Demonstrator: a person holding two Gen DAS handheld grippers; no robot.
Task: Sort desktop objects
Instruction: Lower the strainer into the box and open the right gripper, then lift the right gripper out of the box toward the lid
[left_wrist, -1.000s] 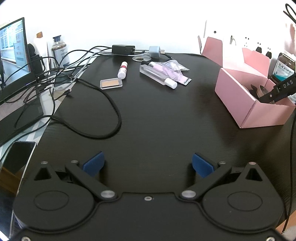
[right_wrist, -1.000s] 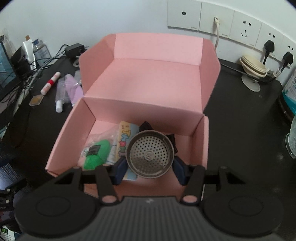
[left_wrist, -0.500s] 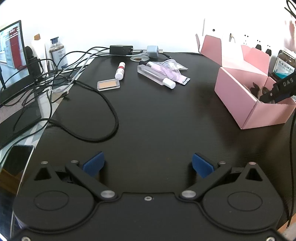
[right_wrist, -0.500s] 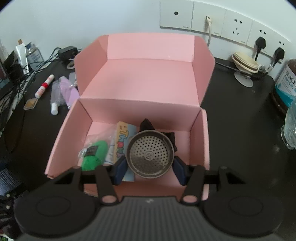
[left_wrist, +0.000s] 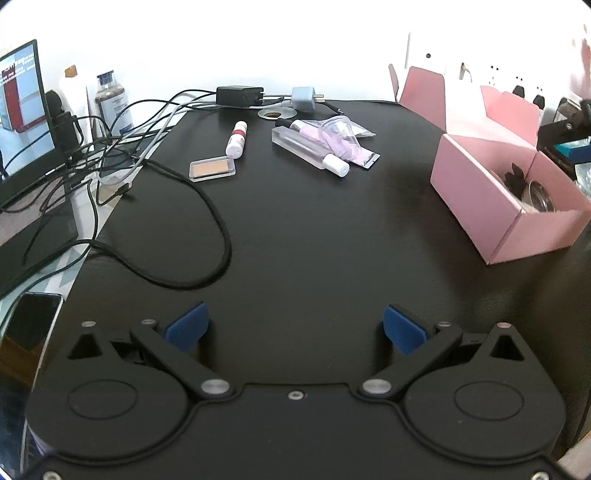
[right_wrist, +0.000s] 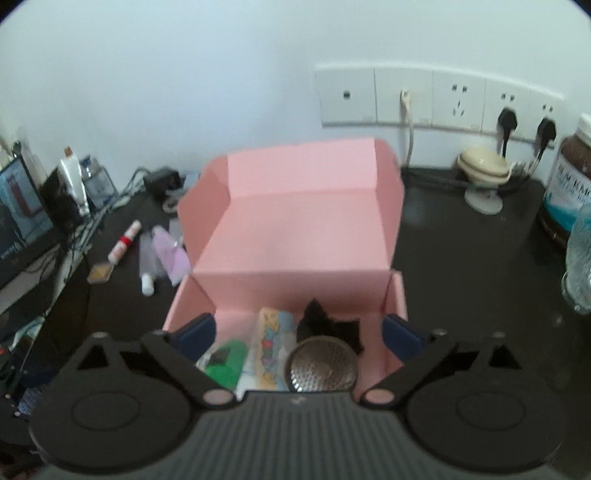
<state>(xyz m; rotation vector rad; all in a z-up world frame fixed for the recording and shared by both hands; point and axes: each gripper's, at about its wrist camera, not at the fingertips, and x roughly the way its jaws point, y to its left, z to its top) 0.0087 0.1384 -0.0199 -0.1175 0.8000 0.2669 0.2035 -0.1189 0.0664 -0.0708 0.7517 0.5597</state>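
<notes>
A round metal strainer (right_wrist: 321, 363) lies inside the open pink box (right_wrist: 303, 229), beside a black clip (right_wrist: 325, 325), a green packet (right_wrist: 225, 363) and a printed card (right_wrist: 271, 350). My right gripper (right_wrist: 298, 330) hovers over the box. Its jaws are opening wide, with the strainer below and between them but untouched by either pad. My left gripper (left_wrist: 295, 328) stands open and empty over the bare black desk. At the far side of the desk lie a lip balm (left_wrist: 236, 138), a compact (left_wrist: 212, 168), a clear tube (left_wrist: 310, 149) and a purple sachet (left_wrist: 343, 144). The box (left_wrist: 491, 206) sits at the right.
Black cables (left_wrist: 207, 221) loop across the desk's left half, near a monitor (left_wrist: 22, 110) and a phone (left_wrist: 29, 325). Chargers (left_wrist: 240, 95) sit at the back edge. Right of the box stand a brown jar (right_wrist: 569, 184) and a cream dish (right_wrist: 484, 170), below wall sockets (right_wrist: 443, 99).
The right gripper's jaws have spread apart and let go of the strainer, which now rests in the box. That gripper has lifted and tipped upward. The left gripper has stayed put.
</notes>
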